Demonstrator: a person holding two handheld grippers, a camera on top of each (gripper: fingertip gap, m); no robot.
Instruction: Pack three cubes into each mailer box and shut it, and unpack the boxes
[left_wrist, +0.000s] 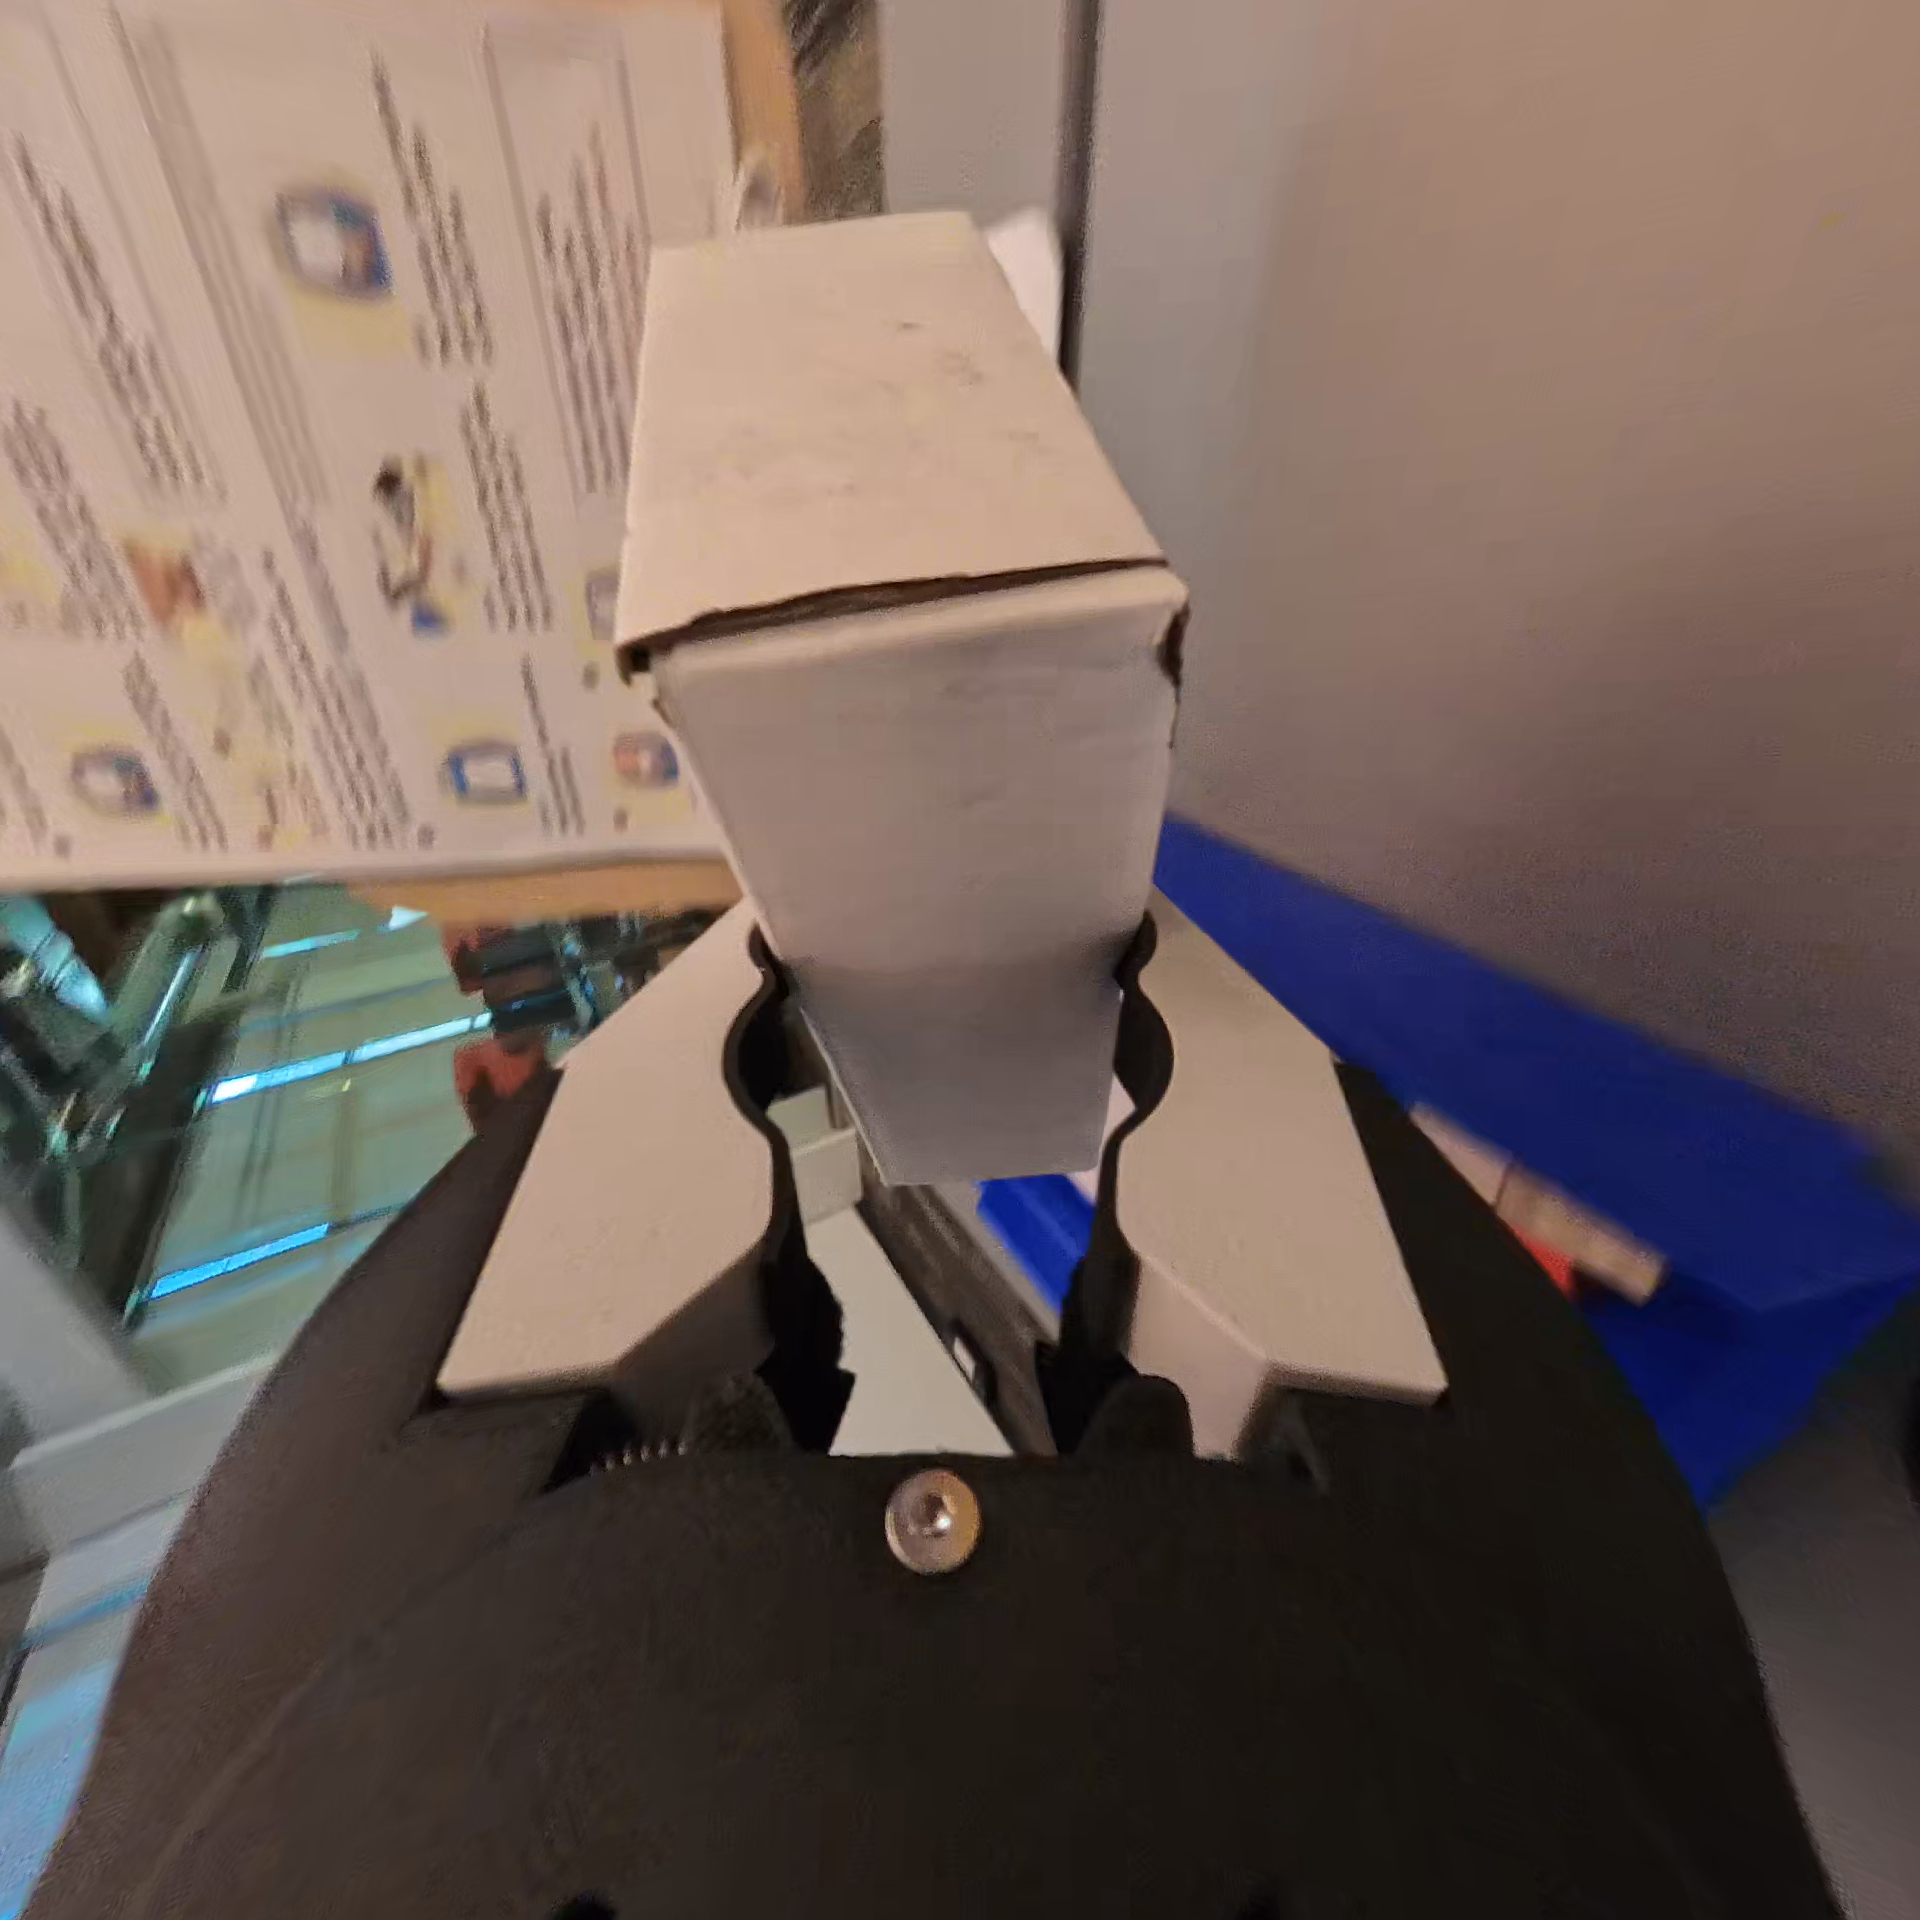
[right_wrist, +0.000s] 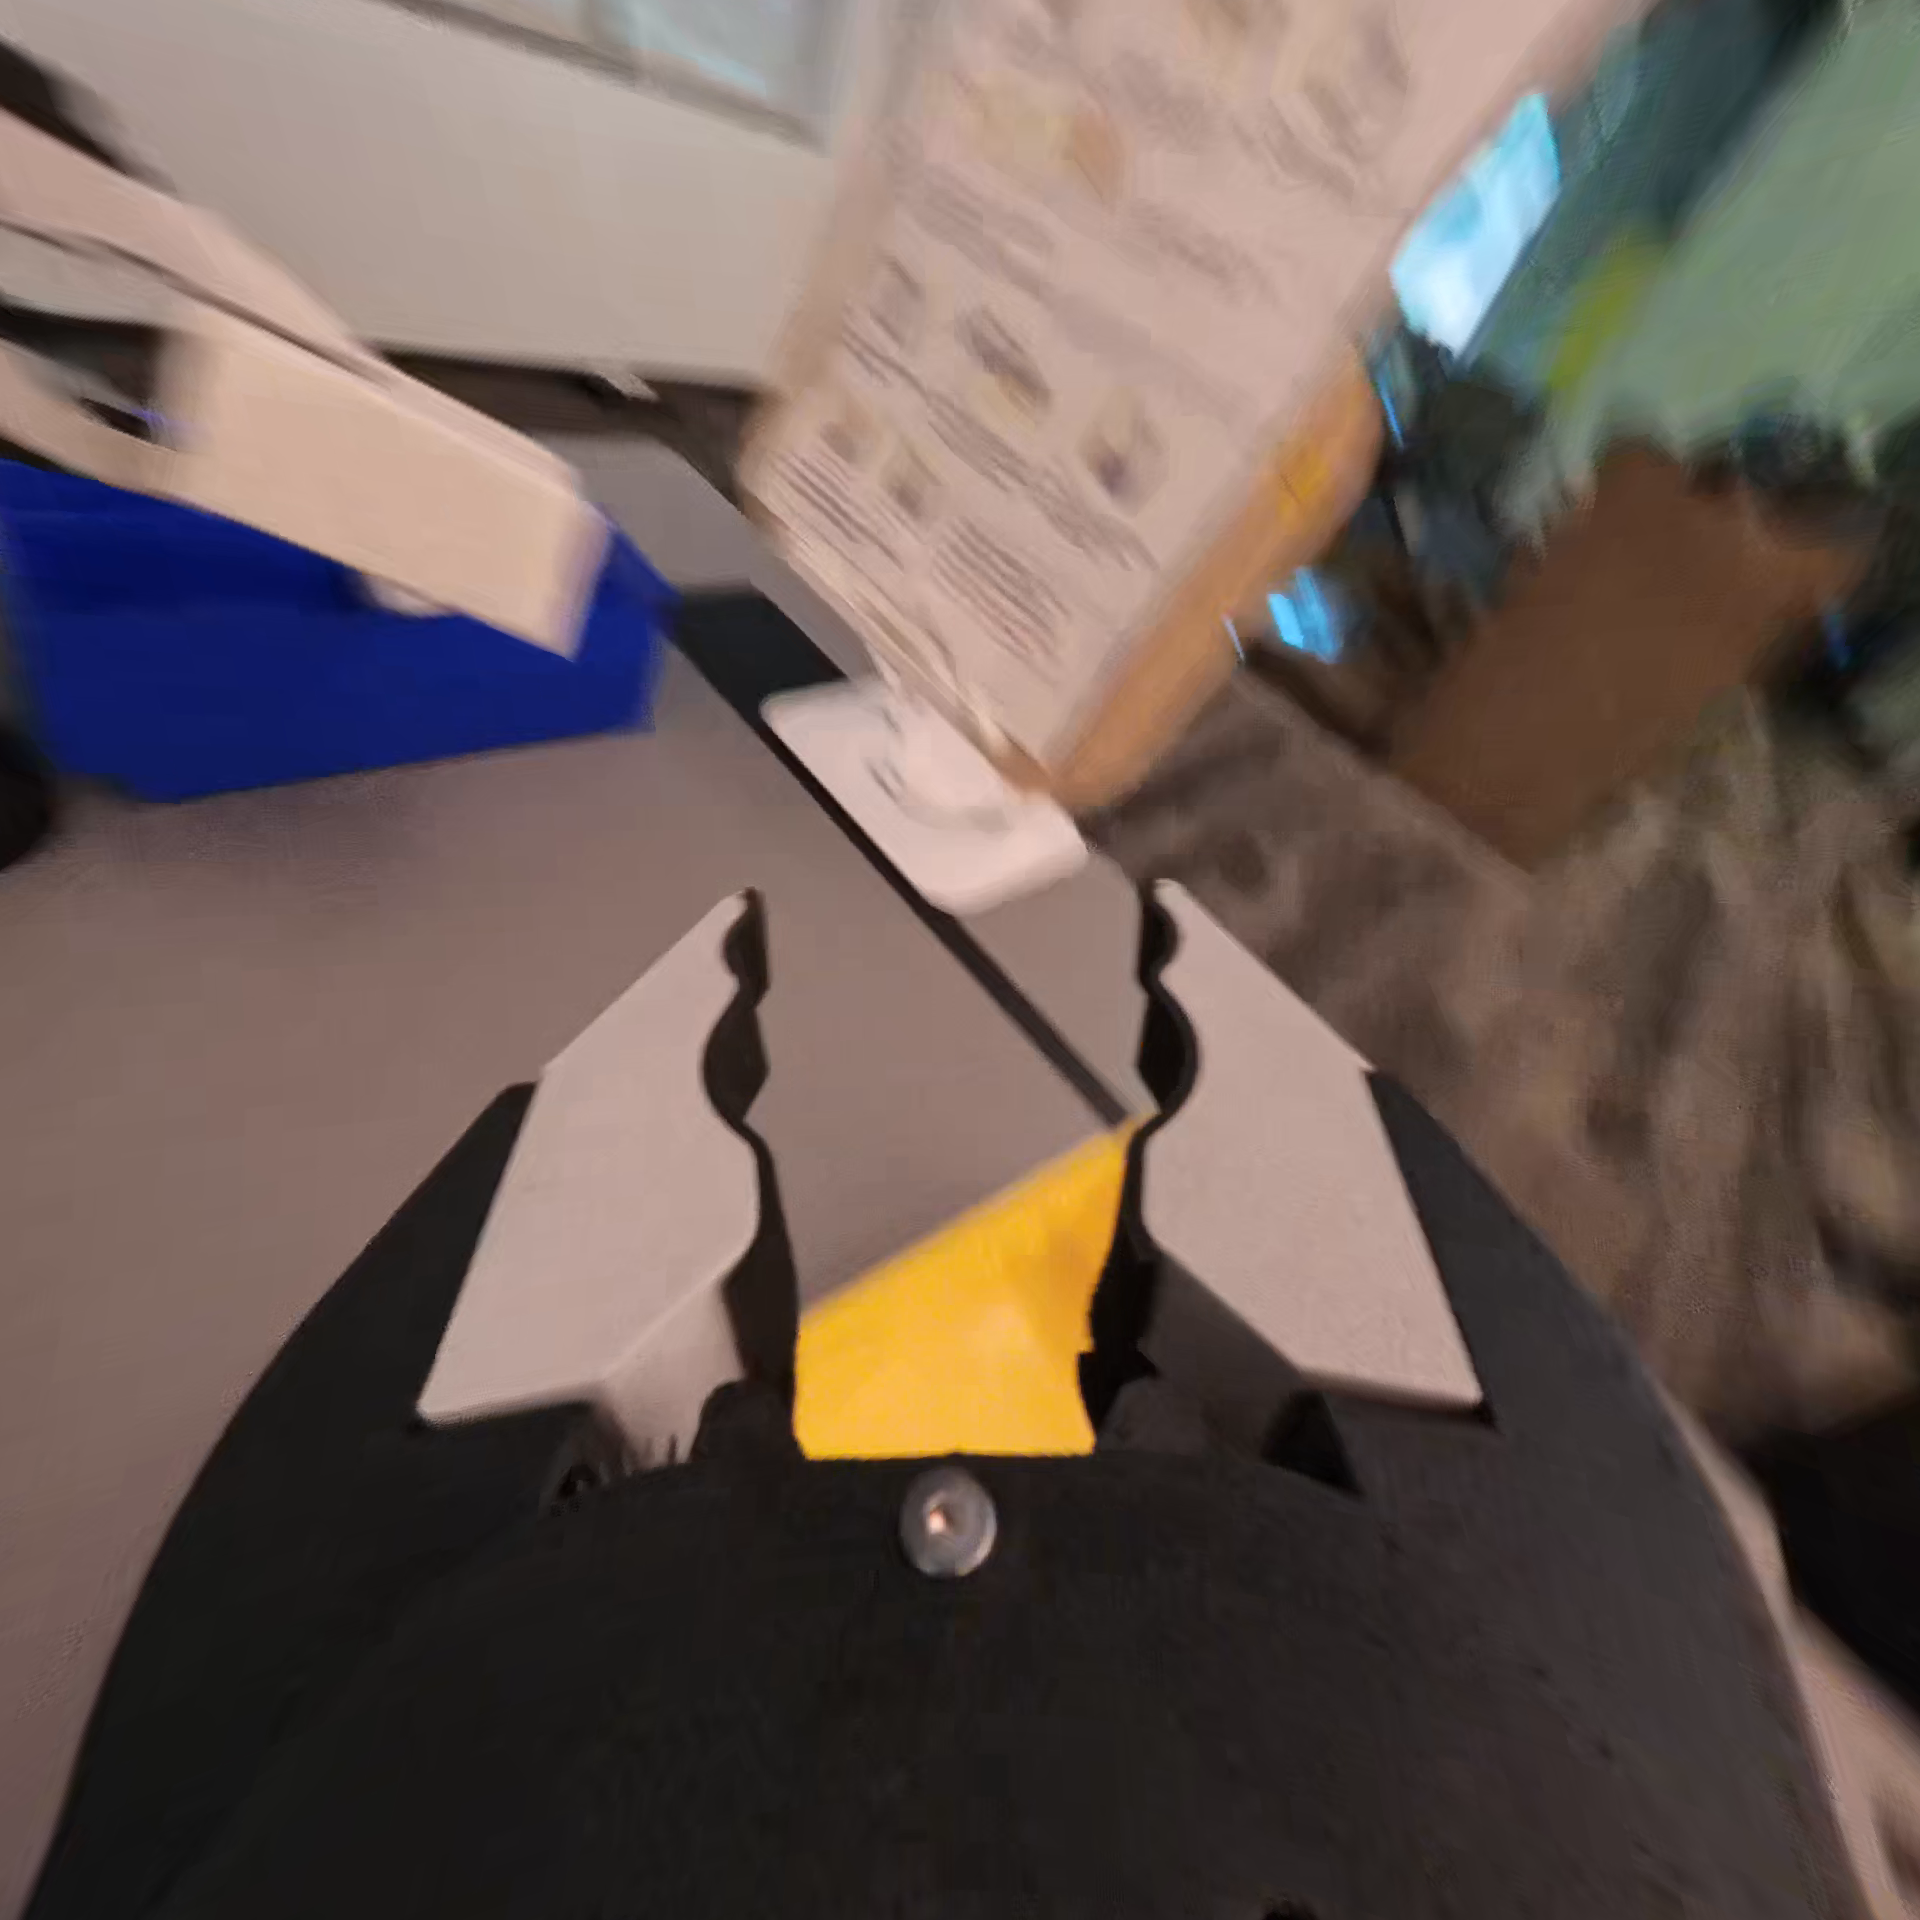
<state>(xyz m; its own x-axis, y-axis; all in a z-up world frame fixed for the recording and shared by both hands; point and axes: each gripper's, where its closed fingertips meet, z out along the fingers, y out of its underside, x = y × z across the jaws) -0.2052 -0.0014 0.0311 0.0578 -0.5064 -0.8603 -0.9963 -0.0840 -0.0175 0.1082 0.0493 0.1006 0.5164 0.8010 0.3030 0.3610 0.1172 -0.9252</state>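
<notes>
My left gripper (left_wrist: 951, 966) is shut on a white mailer box (left_wrist: 894, 582), closed, held up in the air and pointing away from me. The same box (right_wrist: 312, 457) shows blurred at the upper left of the right wrist view, above a blue bin (right_wrist: 312, 665). My right gripper (right_wrist: 951, 914) is open and empty above the grey table (right_wrist: 312, 1039). A yellow cube (right_wrist: 966, 1309) lies on the table below and between its fingers, near the base of the jaws.
The blue bin (left_wrist: 1558, 1101) stands on the table to the right in the left wrist view. A printed poster board (left_wrist: 260, 468) stands behind, also in the right wrist view (right_wrist: 1060, 364). A white block (right_wrist: 935, 810) sits at the table's dark edge.
</notes>
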